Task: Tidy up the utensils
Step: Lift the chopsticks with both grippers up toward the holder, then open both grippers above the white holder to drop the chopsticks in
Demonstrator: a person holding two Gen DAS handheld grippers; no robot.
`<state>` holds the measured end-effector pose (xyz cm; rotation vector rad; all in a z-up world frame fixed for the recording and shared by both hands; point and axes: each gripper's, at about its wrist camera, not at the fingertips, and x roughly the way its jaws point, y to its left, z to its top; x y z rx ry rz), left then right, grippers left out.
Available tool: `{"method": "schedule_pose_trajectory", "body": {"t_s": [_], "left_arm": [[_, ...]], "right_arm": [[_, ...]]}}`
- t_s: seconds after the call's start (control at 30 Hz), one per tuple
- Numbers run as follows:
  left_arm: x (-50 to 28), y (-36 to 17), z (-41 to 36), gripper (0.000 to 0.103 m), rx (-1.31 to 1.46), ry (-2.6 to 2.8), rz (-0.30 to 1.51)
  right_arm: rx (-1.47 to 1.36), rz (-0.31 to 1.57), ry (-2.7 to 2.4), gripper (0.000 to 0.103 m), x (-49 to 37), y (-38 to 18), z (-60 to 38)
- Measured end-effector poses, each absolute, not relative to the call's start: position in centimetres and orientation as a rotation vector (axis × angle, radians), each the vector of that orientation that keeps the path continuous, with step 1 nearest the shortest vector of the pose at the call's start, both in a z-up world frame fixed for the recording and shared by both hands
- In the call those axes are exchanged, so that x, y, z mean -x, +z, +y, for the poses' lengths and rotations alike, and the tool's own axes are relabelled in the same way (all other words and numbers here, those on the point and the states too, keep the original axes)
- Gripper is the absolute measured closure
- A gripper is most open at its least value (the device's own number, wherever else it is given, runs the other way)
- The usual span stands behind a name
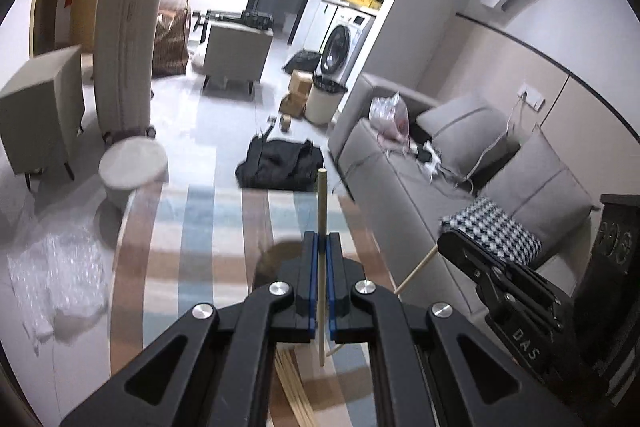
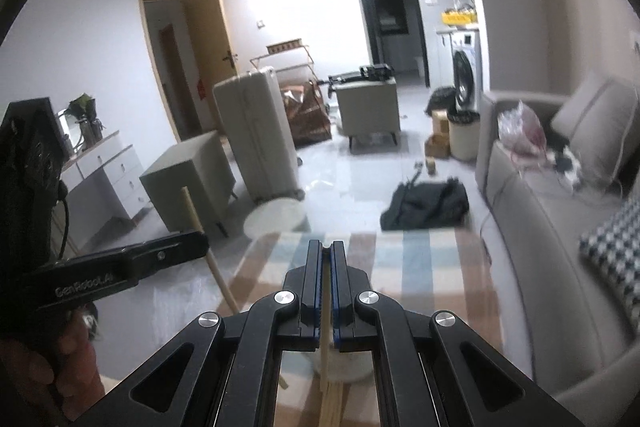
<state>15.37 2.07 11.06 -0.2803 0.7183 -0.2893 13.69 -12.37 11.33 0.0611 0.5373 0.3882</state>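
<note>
My left gripper [image 1: 321, 241] is shut on a wooden chopstick [image 1: 321, 203] that sticks up past its fingertips, above the striped table [image 1: 208, 227]. My right gripper [image 2: 327, 249] is shut on a second chopstick [image 2: 325, 351], which shows mostly below its fingers. More chopsticks [image 1: 294, 383] lie bundled below the left gripper; the same bundle shows under the right gripper [image 2: 332, 403], by a white holder [image 2: 352, 367]. The right gripper appears at the right of the left wrist view [image 1: 472, 259]. The left gripper appears at the left of the right wrist view [image 2: 176, 247], holding its chopstick [image 2: 200, 231].
A grey sofa [image 1: 440, 179] with cushions runs along the right. A black bag [image 1: 280, 163], a white stool [image 1: 132, 163], a suitcase [image 1: 124, 59] and boxes stand on the floor beyond the table. Bubble wrap [image 1: 60, 267] lies at left.
</note>
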Motion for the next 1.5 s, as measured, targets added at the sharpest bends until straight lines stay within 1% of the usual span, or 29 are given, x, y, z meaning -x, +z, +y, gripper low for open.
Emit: {"method": "schedule_pose_trajectory", "body": {"t_s": [0.2,0.33,0.5,0.77,1.17,1.27,1.3,1.33,1.37,1.4,1.43,1.47,1.5], "left_arm": [[-19.6,11.3,3.1,0.103,0.347,-0.268,0.679],[-21.7,10.3,3.5,0.103,0.348,-0.275,0.674],[-23.7,8.2,3.9,0.103,0.362,-0.28,0.699],[-24.2,5.1,3.5,0.103,0.386,-0.311,0.756],[-23.9,4.1,3.2,0.103,0.388,-0.351,0.766],[-24.2,3.9,3.0,0.103,0.375,-0.381,0.816],[-24.4,3.8,3.0,0.1,0.368,-0.38,0.843],[-24.6,3.6,3.0,0.097,0.359,-0.371,0.879],[-24.6,3.5,3.2,0.088,0.359,-0.359,0.907],[-24.4,3.4,3.5,0.075,0.371,-0.355,0.918],[-24.1,3.5,3.9,0.067,0.383,-0.35,0.919],[-23.6,3.8,4.3,0.057,0.39,-0.334,0.91],[-23.3,3.8,4.4,0.052,0.391,-0.327,0.9]], "right_arm": [[-0.007,0.476,0.379,0.1,-17.1,14.2,-11.2],[0.002,0.466,0.399,0.1,-19.3,14.6,-10.6],[0.036,0.497,0.418,0.1,-22.5,12.9,-9.3],[0.115,0.534,0.448,0.1,-24.0,9.8,-7.3],[0.135,0.654,0.446,0.1,-25.1,6.2,-7.1],[0.138,0.692,0.451,0.098,-25.5,5.4,-7.0],[0.126,0.7,0.452,0.094,-25.6,5.3,-7.2],[0.111,0.707,0.456,0.093,-25.6,5.2,-7.4],[0.091,0.709,0.456,0.093,-25.4,5.2,-7.8],[0.077,0.708,0.448,0.088,-25.2,5.2,-8.3],[0.059,0.708,0.435,0.084,-25.0,5.2,-8.8],[0.045,0.708,0.427,0.077,-25.0,5.2,-9.2],[0.022,0.708,0.423,0.076,-24.8,5.2,-9.8]]}}
